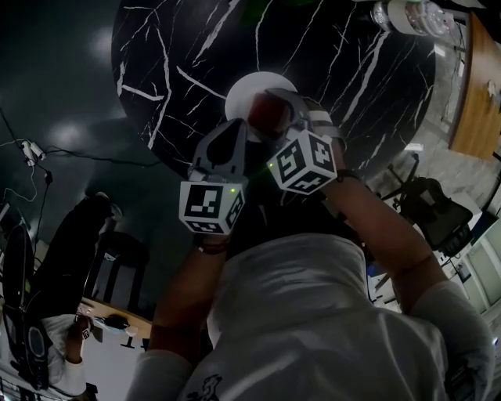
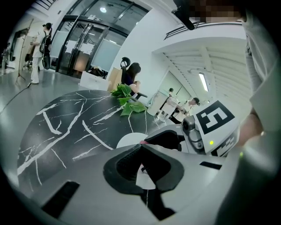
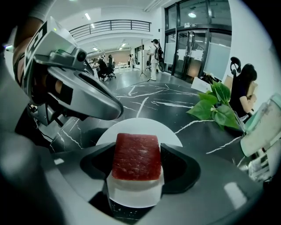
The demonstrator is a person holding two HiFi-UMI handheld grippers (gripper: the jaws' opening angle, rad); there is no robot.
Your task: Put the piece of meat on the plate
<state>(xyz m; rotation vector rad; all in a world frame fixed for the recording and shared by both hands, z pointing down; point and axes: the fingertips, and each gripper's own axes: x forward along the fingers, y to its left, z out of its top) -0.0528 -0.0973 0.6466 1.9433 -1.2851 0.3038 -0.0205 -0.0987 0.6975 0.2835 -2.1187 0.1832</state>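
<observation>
The piece of meat (image 3: 136, 158) is a red block with a white fat layer along its near side. My right gripper (image 3: 137, 151) is shut on it, holding it above the white plate (image 3: 171, 134) on the black marble table (image 3: 145, 99). In the head view the meat (image 1: 264, 113) hangs in the right gripper (image 1: 270, 111) over the plate's (image 1: 250, 84) near edge. My left gripper (image 1: 233, 133) sits just left of it, shut and empty. In the left gripper view, its jaws (image 2: 141, 149) are closed, with the plate (image 2: 129, 139) just beyond them.
A bunch of green leaves (image 3: 217, 105) lies on the table's far right part, and it shows again as leaves (image 2: 127, 99) in the left gripper view. Bottles (image 1: 415, 16) stand at the table's edge. A person (image 2: 131, 79) sits behind the table, and chairs (image 1: 430, 207) stand around it.
</observation>
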